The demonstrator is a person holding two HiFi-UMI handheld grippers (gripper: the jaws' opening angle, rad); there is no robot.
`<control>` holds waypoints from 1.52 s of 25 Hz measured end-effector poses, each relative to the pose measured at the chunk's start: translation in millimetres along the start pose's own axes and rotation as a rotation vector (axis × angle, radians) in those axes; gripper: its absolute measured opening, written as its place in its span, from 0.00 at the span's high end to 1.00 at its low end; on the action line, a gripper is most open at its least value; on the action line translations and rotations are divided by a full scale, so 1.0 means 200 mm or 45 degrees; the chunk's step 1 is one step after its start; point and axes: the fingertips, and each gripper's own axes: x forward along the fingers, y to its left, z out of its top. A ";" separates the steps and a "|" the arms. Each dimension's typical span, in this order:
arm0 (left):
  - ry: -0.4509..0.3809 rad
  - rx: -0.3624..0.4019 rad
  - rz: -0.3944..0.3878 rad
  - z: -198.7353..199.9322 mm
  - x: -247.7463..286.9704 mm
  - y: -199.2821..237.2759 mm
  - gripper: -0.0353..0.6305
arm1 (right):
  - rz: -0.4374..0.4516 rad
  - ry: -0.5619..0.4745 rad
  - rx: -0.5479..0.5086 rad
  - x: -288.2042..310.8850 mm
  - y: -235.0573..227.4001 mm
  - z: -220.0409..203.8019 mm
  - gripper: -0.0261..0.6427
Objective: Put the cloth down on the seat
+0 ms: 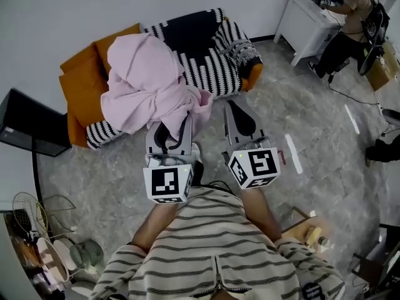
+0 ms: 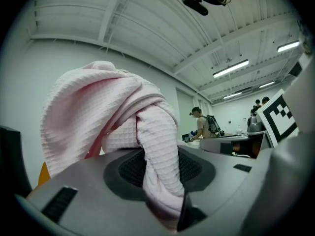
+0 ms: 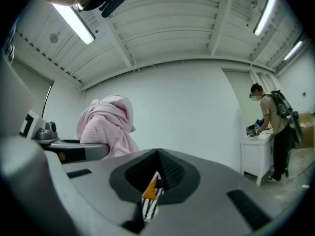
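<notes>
Holding the pink cloth (image 1: 147, 83) bunched and lifted, the left claw (image 1: 170, 135) is pinching a thick fold of it between its jaws, with the rest of the bundle billowing above and ahead of the claw. Beyond it lies the seat (image 1: 203, 70), an orange sofa under a striped cover. The right claw (image 1: 242, 112), just beside the left, is pressed almost together on nothing. The carry looks done and the setting-down not yet begun. Next, the left claw probably needs to reach forward over the cushion, lower, then spread to release.
</notes>
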 end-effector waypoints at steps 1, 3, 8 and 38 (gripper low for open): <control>0.001 -0.004 0.000 -0.01 0.03 0.01 0.72 | -0.001 0.006 0.002 0.03 -0.02 -0.01 0.94; 0.002 -0.016 0.001 -0.04 0.11 0.04 0.72 | 0.001 0.015 0.003 0.11 -0.05 -0.03 0.94; 0.001 -0.049 -0.001 -0.07 0.37 0.12 0.72 | -0.004 0.017 -0.026 0.34 -0.15 -0.02 0.94; 0.078 -0.086 -0.135 -0.18 1.76 0.70 0.72 | -0.183 0.105 -0.013 1.68 -0.72 -0.04 0.94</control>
